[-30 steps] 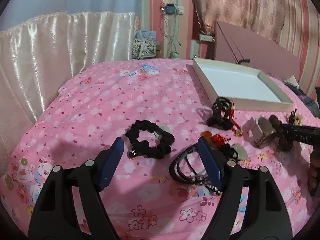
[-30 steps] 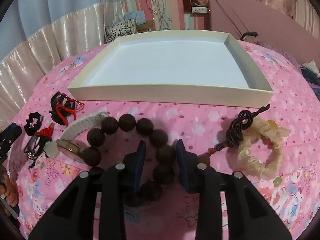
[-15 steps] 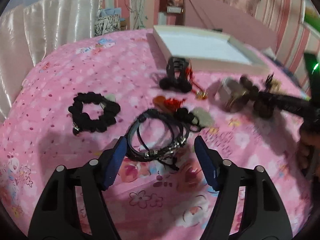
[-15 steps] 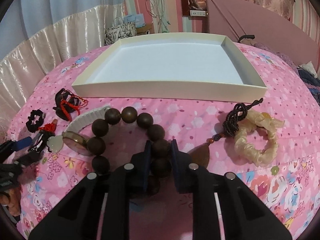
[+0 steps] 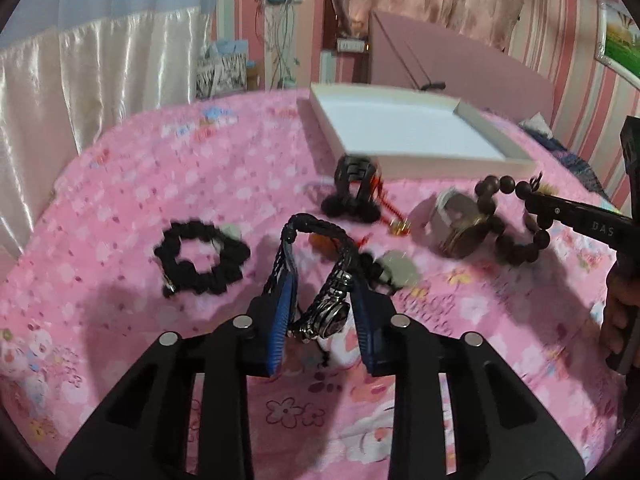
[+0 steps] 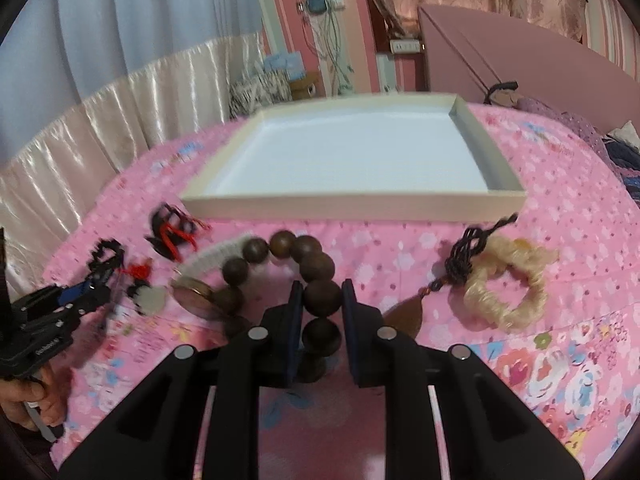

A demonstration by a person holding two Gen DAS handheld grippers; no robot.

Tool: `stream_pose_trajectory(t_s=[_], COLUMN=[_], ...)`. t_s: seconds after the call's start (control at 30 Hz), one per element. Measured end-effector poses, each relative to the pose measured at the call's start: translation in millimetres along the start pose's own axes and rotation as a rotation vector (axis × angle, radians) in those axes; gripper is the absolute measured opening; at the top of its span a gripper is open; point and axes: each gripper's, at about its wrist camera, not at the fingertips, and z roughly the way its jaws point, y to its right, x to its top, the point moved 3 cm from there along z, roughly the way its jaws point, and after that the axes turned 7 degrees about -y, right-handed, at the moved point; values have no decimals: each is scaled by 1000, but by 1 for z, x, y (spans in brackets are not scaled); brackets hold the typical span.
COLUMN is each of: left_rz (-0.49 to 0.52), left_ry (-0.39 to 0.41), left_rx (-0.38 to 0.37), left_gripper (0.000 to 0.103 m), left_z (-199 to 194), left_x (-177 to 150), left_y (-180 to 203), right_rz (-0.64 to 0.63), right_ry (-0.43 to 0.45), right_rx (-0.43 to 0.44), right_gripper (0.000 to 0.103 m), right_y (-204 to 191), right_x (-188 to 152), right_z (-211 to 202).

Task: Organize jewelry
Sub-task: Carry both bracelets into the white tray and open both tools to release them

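A black braided cord bracelet with a metal clasp arches up between the blue pads of my left gripper. Its jaws are closing and they squeeze the cord from both sides. My right gripper is shut on a bead of the brown wooden bead bracelet, whose loop hangs partly off the pink bedspread. The left wrist view shows those beads dangling from the right gripper. Beyond both stands the white tray, with nothing in it.
On the bedspread lie a black scrunchie, a black clip with red cord, a white-strapped watch, a pale pendant, a cream scrunchie and a brown pendant. A pink headboard stands behind the tray.
My left gripper swung from the black scrunchie over to the cord bracelet and closed around it, arching it up. My right gripper closed on a bead and rose, lifting the bead loop.
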Motion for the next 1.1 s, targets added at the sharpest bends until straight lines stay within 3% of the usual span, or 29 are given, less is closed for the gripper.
stream_pose_trajectory(t_s=[0.1,0.4,0.63,0.77,1.0,1.1], left_rz=[6,20,26,6,-27,-29], left_ry=[31,100,125,93,-8,-91], left_rx=[-9,-37,-84,-134,-91,-8], left_gripper=[12,12,12,12,12,12], left_z=[-14,-37,-26,4,89,118], left_x=[12,52,98,132,161,159], left_y=[4,21,41,60,75,72], right_rz=[-10,-55,-81,-64,9,30], right_ry=[59,153,189,205,167,97], right_rx=[31,27,34,21,-4,-61], right_gripper=[19,19,19,19,19,19], right_y=[-3,0,-2,0,14,29], right_x=[12,49,88,111,151,152], right_z=[-23,-60,-66,-56,-11,18])
